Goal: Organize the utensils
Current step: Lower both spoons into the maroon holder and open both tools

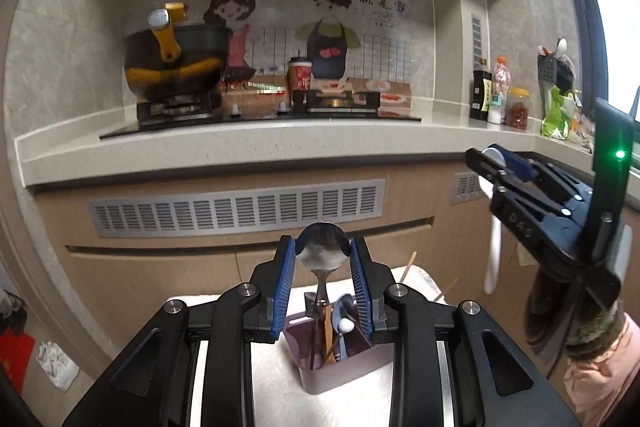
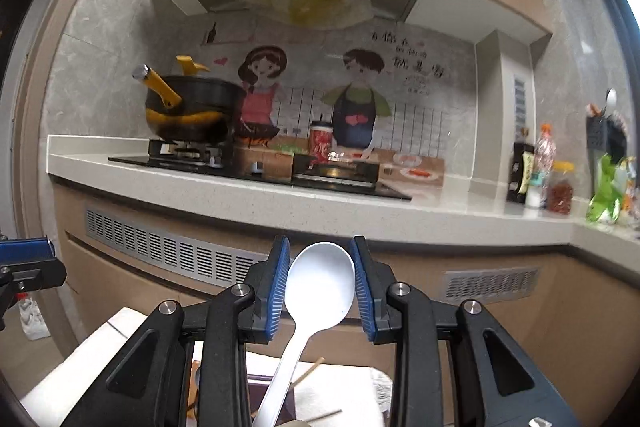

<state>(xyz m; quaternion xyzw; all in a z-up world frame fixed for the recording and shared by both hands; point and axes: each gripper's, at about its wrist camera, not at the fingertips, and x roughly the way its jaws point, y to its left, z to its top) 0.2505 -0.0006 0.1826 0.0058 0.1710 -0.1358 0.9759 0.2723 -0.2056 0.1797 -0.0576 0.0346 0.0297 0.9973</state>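
My left gripper (image 1: 323, 255) is shut on a metal spoon (image 1: 322, 251), gripping its bowl, with the handle hanging down into a mauve utensil holder (image 1: 340, 367) on the white table below. The holder has several utensils in it, among them a small blue spoon (image 1: 343, 311). My right gripper (image 2: 320, 267) is shut on a white plastic spoon (image 2: 320, 287) by its bowl, handle pointing down. The right gripper also shows in the left wrist view (image 1: 500, 171) at the right, raised, with the white spoon (image 1: 493, 251) hanging from it.
A kitchen counter (image 1: 240, 143) with a stove, a black and yellow pot (image 1: 172, 55) and a red cup (image 1: 300, 73) runs ahead. Bottles and bags (image 1: 516, 103) stand at its right end. Wooden chopsticks (image 1: 408, 267) lie on the white table (image 1: 280, 395).
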